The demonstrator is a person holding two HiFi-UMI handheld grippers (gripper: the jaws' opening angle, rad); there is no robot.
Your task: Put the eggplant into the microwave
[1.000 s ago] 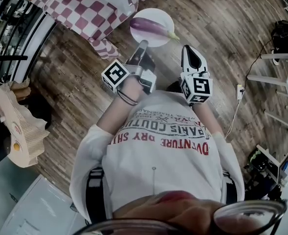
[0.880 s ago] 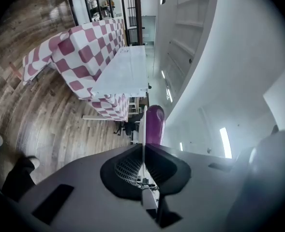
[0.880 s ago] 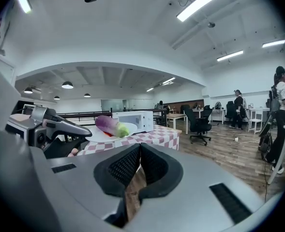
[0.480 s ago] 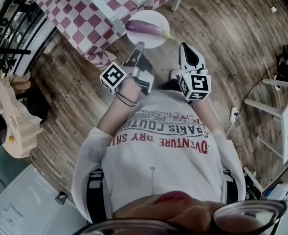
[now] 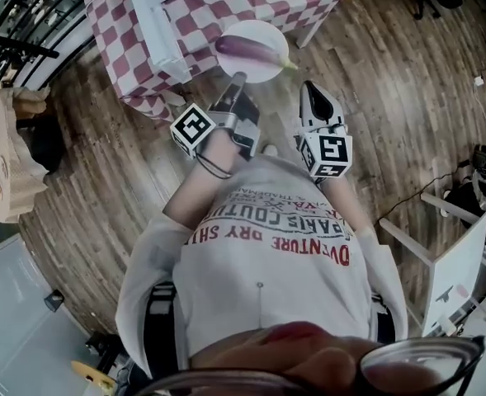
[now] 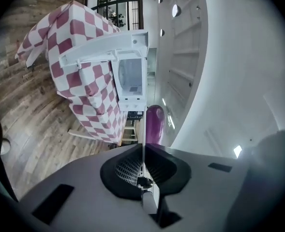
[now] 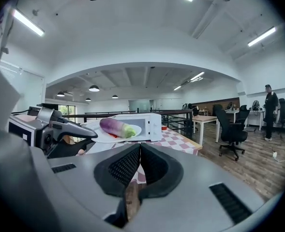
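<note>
A purple eggplant (image 5: pixel 251 49) lies on a white plate (image 5: pixel 267 68). My left gripper (image 5: pixel 238 81) is shut on the plate's near rim and holds it level over the corner of the checkered table (image 5: pixel 218 2). In the left gripper view the plate (image 6: pixel 143 129) shows edge-on between the jaws, with the eggplant (image 6: pixel 155 122) beyond it. Ahead stands the white microwave (image 6: pixel 130 81) with its door (image 6: pixel 103 50) swung open. My right gripper (image 5: pixel 310 91) hangs shut and empty to the right of the plate. Its own view shows the eggplant (image 7: pixel 115 126), the plate (image 7: pixel 132 132) and the microwave (image 7: pixel 151 124).
The checkered cloth (image 6: pixel 77 83) hangs down to the wood floor (image 5: pixel 102 163). A wooden guitar-shaped object (image 5: pixel 3 167) is at the left and white furniture (image 5: pixel 453 262) at the right. Office chairs (image 7: pixel 229 129), desks and a standing person (image 7: pixel 270 111) are off to the right.
The table and microwave have come closer. The plate with the eggplant, which was out over the floor, now reaches the table's corner. Both grippers moved along together and stayed shut.
</note>
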